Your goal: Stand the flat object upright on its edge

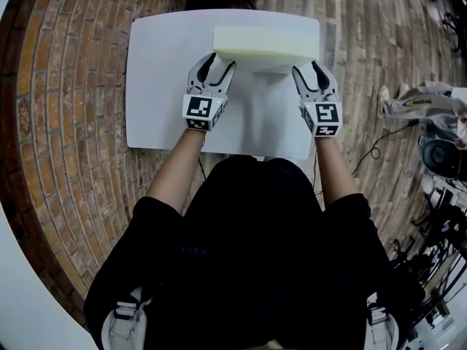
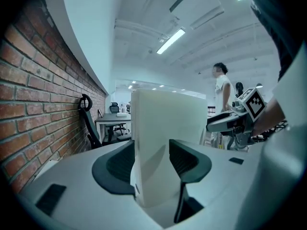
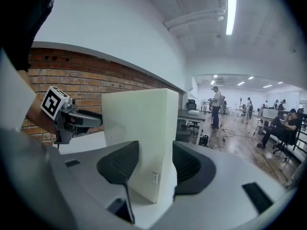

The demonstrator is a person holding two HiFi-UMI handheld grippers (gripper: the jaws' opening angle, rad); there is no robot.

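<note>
A pale, thick foam slab (image 1: 266, 42) stands upright on its long edge at the far side of the white table (image 1: 157, 86). My left gripper (image 1: 217, 64) is at the slab's left end. In the left gripper view both dark pads (image 2: 120, 163) lie against the slab (image 2: 163, 128), so it is shut on it. My right gripper (image 1: 310, 70) is at the right end. Its jaws stand wide around the slab (image 3: 139, 138), and the pads (image 3: 189, 166) do not visibly press on it. The other gripper shows beside the slab in each gripper view.
The table stands on a brick-patterned floor (image 1: 66, 122). Cables and equipment (image 1: 430, 152) lie on the floor to the right. The person's body fills the near side of the table. Desks, chairs and people (image 3: 216, 107) are far off in the room.
</note>
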